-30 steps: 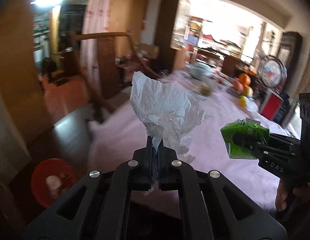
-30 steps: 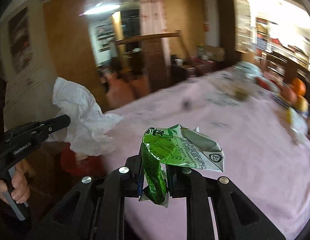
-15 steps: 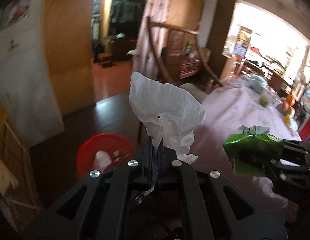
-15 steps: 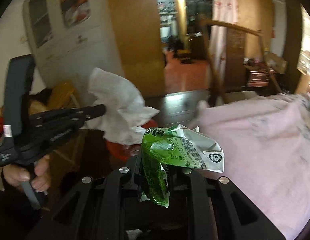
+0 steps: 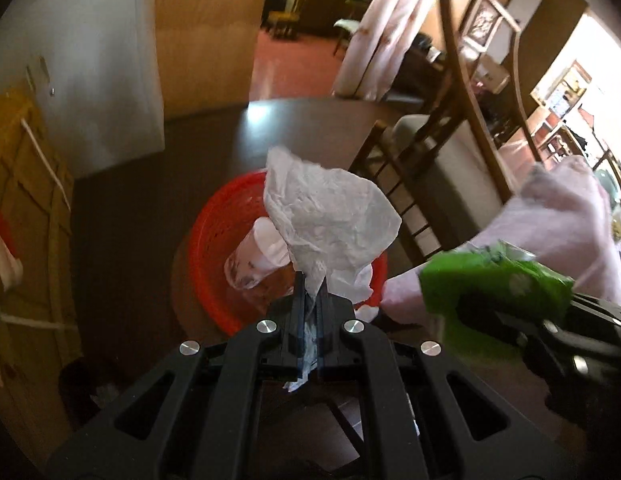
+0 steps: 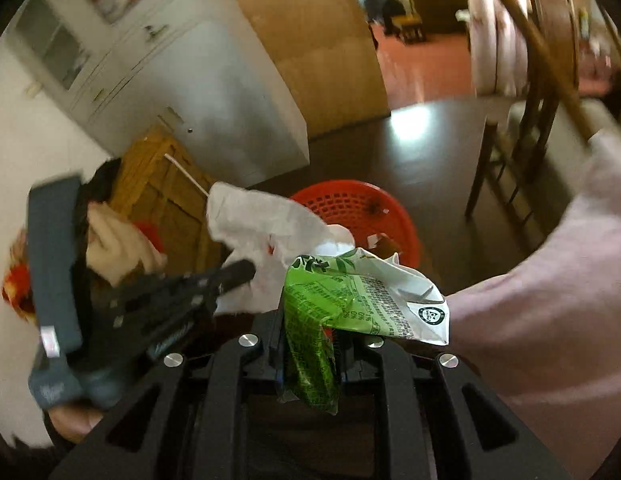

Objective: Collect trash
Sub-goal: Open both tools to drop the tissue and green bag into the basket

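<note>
Now the left gripper [image 5: 310, 300] pinches a tissue [image 5: 330, 224], the right gripper [image 6: 310, 320] clamps a green carton [image 6: 350, 292]; next, release both over the red basket [image 5: 206, 240].

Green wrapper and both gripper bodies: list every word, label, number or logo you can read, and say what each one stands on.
Green wrapper, held in the right gripper: a block of fine print and large characters at its top edge, all too small or crumpled to read.
Green wrapper, white corner: a round dark emblem, a logo without legible words.
Left gripper, side of its body: pale lettering, too blurred to read.
White paper: no print.
</note>
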Available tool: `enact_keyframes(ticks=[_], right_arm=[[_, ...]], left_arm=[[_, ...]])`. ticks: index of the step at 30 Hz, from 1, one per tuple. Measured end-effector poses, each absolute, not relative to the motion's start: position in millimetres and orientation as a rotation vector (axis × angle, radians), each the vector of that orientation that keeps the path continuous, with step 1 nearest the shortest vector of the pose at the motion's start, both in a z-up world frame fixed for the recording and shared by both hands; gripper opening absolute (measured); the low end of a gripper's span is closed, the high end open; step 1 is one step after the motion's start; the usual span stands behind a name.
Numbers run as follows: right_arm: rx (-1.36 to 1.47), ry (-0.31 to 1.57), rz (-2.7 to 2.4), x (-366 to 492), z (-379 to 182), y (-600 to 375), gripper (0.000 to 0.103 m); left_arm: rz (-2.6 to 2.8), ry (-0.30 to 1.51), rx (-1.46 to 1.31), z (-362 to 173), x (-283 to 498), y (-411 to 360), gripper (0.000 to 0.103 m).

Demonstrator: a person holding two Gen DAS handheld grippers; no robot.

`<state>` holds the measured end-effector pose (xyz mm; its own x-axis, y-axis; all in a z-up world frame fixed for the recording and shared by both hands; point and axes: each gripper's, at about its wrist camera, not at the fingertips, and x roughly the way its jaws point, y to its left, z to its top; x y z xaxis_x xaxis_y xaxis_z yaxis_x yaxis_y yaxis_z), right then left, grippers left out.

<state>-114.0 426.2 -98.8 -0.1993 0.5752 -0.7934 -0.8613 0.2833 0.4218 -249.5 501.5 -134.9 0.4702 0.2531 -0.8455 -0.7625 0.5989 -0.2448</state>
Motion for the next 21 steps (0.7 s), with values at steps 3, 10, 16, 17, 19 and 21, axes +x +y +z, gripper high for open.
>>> enact_keyframes(ticks=[3, 10, 16, 17, 19, 21], right_arm=[[-0.256, 1.287, 1.334, -105.5, -128.9, 451.2, 0.019], [-0.192, 1.487, 1.281, -98.6, -194.2, 483.1, 0.019], [-0.224, 1.59, 1.212, -95.4, -229.5, 485.9, 0.036], [-0.218, 1.593, 1.2, -94.4, -229.0, 484.3, 0.046], [-0.209, 1.579, 1.198, -89.1, -224.6, 478.7, 0.046], [-0.198, 1.581, 1.2, -84.3, -217.2, 473.0, 0.048]], left_arm=[[0.72, 0.901, -0.708, -151.5, -253.1, 519.6, 0.005], [0.788, 1.002, -0.72, -186.7, -250.9, 536.5, 0.005], [0.775, 1.077, -0.733, -205.9, -233.3, 531.2, 0.01], [0.777, 1.091, -0.731, -208.1, -231.4, 529.9, 0.013], [0.786, 1.098, -0.728, -207.8, -229.9, 529.1, 0.022], [0.791, 1.096, -0.729, -207.0, -226.3, 529.2, 0.042]])
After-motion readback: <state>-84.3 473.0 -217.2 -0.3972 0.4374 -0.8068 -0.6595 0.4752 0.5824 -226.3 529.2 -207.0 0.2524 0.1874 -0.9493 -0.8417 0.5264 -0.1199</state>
